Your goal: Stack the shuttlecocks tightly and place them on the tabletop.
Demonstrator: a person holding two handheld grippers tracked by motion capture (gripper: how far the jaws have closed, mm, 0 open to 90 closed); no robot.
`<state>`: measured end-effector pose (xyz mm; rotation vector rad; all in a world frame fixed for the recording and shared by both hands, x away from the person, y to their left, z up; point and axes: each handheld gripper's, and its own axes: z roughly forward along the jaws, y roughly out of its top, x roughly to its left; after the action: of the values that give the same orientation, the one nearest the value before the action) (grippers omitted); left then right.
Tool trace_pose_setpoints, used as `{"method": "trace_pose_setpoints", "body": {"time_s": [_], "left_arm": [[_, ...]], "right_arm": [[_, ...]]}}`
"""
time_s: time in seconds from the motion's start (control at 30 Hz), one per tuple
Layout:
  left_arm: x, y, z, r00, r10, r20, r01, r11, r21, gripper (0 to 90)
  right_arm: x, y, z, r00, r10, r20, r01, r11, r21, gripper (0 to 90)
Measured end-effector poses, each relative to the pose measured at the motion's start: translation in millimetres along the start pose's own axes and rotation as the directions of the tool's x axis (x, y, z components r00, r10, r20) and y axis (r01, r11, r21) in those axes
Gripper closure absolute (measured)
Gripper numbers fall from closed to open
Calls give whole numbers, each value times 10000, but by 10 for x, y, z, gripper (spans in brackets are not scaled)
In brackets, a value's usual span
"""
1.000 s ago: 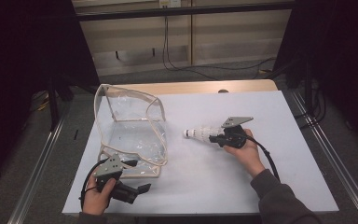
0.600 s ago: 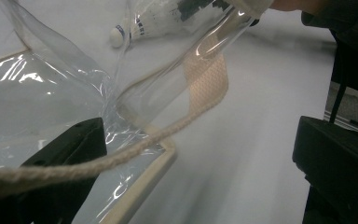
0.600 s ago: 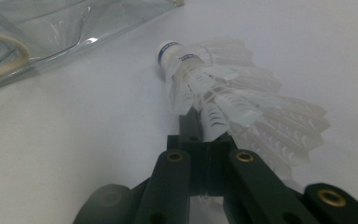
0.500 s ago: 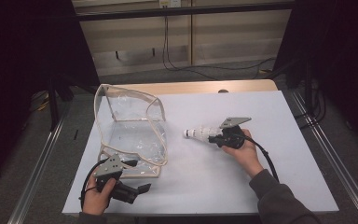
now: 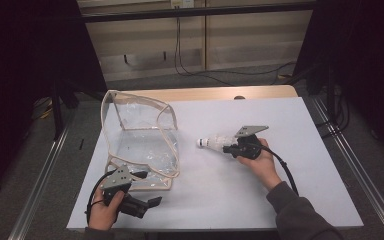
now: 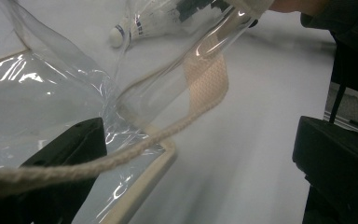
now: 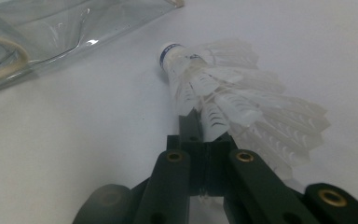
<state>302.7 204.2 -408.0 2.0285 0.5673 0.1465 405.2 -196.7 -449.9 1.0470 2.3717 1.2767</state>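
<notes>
— White surface point(image 5: 290, 165), clear bag point(image 5: 140, 137) standing open: is the shuttlecock point(image 5: 215, 143) in yet?
— No, right gripper point(image 5: 228, 148) jaws clamp its feathers just beside the bag; left gripper point(image 5: 152, 202) jaws gape, so bagging remains

the right gripper point(image 5: 232, 146) covers the rear feathers of the shuttlecock point(image 5: 214, 142) in the high view, so the pinch spot is hidden. in the left gripper view the clear bag point(image 6: 51, 88) runs off the top and left edges, a blurred cord point(image 6: 121, 156) crosses up close, and the shuttlecock behind the plastic is smeared.
</notes>
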Motion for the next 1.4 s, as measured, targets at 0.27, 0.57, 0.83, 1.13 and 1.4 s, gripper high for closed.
{"method": "trace_pose_setpoints", "body": {"time_s": [0.27, 0.57, 0.83, 1.13, 1.4], "left_arm": [[0, 1, 1, 10000, -7, -2, 7, 10000, 0, 29], [1, 1, -1, 10000, 0, 12, 0, 10000, 5, 29], [2, 1, -1, 10000, 15, 12, -15, 10000, 12, 29], [1, 6, 0, 10000, 7, -9, -7, 10000, 29, 29], [0, 6, -2, 10000, 23, -4, -23, 10000, 44, 29]], "right_arm": [[6, 0, 6, 10000, 21, -10, -21, 10000, -7, 894], [9, -6, 13, 10000, 75, 12, -75, 10000, 60, 869], [10, -14, 9, 10000, 42, 85, -44, 9999, 138, 802], [5, -48, -33, 9997, 99, 231, -105, 9997, 242, 723], [-8, -84, -87, 9993, 262, 269, -269, 9993, 276, 680]]}}
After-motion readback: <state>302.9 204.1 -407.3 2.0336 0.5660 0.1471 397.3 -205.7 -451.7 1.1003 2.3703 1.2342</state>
